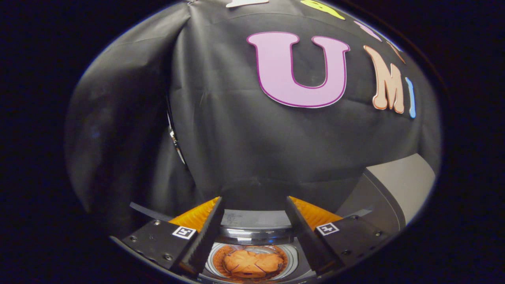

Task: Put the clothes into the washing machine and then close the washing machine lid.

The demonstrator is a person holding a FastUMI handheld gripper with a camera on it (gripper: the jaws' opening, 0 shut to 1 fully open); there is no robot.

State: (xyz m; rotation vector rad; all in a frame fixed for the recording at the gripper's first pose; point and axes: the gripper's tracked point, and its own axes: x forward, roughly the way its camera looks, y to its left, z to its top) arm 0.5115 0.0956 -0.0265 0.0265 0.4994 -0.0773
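Both fingers (pixel 205 232) spread above clothes (pixel 252 263) inside washing machine (pixel 256 236).

Two-finger gripper (pixel 252 205), wedge-shaped fingers (pixel 205 232) tapering forward, inner faces ribbed. Fingers apart, nothing between the pads. Each mounted on a flat black carriage plate (pixel 158 240) with small round screws at the corners. One square black-and-white marker (pixel 184 232) stuck on each plate near the finger base. Ridged texture along outer finger sides.
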